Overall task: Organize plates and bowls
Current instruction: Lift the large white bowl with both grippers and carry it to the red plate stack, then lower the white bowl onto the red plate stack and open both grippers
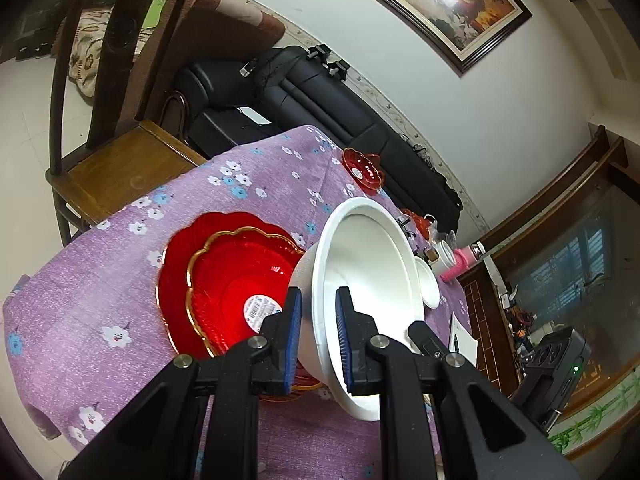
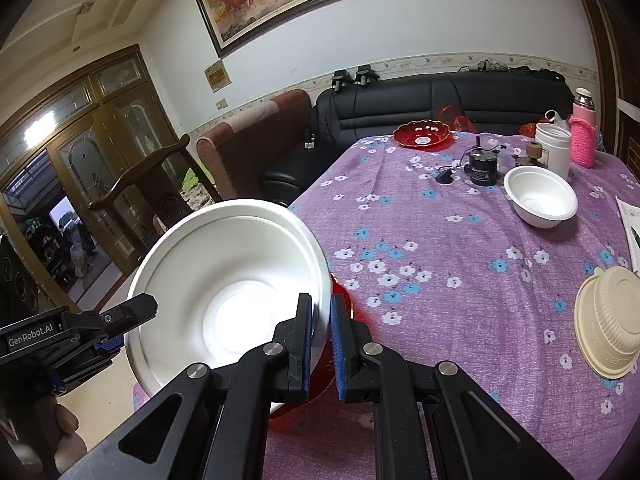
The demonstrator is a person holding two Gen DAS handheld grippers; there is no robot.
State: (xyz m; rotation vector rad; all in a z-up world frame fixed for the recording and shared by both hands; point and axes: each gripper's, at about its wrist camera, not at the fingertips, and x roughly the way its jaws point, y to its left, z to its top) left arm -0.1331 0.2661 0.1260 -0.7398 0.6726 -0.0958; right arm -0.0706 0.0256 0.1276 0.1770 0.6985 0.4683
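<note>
Ahead of my grippers, the purple floral tablecloth (image 2: 460,240) carries 2 stacked red plates (image 1: 224,280), a white bowl (image 2: 540,196) and a cream bowl (image 2: 608,320) upside down.

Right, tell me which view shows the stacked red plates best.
The left wrist view: the red plates lie almost fully visible on the purple tablecloth, gold rim and sticker included. In the right wrist view only a red sliver peeks out behind the white bowl and right gripper.

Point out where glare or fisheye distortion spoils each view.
Left wrist view: ceiling light washes out the framed painting, and the wall border curves strongly. Right wrist view: the held white bowl blows out to pure white at its base; door frames bow at the left edge.
</note>
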